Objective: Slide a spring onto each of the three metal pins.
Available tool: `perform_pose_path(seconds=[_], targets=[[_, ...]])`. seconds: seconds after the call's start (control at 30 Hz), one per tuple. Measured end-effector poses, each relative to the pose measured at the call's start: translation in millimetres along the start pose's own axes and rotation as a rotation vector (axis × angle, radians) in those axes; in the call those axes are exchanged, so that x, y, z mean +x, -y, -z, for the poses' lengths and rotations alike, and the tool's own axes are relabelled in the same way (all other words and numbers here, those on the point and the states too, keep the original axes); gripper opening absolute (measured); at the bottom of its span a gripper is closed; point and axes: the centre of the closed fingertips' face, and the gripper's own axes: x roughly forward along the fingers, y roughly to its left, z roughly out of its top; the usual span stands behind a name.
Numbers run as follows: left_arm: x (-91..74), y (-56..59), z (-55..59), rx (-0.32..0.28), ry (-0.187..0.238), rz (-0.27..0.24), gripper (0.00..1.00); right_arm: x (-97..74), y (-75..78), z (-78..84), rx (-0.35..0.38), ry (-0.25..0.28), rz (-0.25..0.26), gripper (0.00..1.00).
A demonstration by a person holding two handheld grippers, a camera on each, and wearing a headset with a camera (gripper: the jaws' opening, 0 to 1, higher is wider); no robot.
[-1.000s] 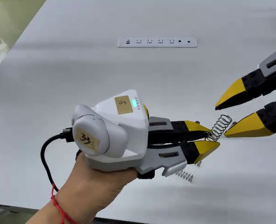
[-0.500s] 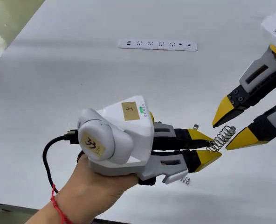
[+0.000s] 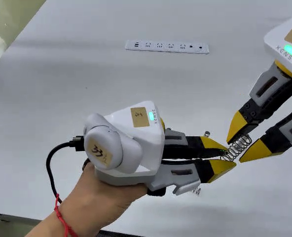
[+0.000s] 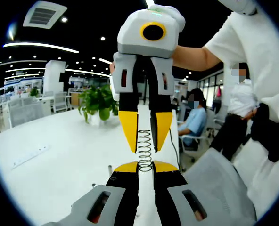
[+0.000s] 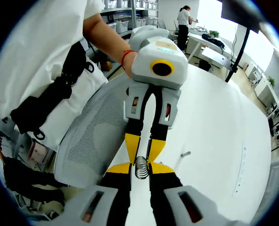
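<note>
Spring (image 3: 236, 147) is off the table, its near end nipped between the left gripper's (image 3: 230, 155) almost-closed tips, coil sticking straight out ahead. Right gripper (image 3: 235, 150) is nose to nose with it, jaws set close either side of the coil; can't tell whether they press. A loose pin (image 3: 207, 133) lies on the table (image 3: 87, 98) just past the left jaws. Second spring (image 3: 197, 191) under them.
</note>
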Motion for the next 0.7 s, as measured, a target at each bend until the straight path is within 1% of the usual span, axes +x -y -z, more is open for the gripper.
perform_pose_path(seconds=[0.17,0.47,0.7], targets=[[0.6,1.1,0.1,-0.001,0.002,0.002,0.1,0.6,-0.1,-1.1,0.0,0.001,0.001,0.13],[0.4,0.2,-0.6,0.001,0.01,0.0,0.1,-0.4,0.0,-2.6,-0.006,-0.007,0.001,0.12],[-0.2,1.0,-1.1,0.004,0.019,0.003,0.1,0.4,0.1,-2.8,0.01,-0.019,0.0,0.12]])
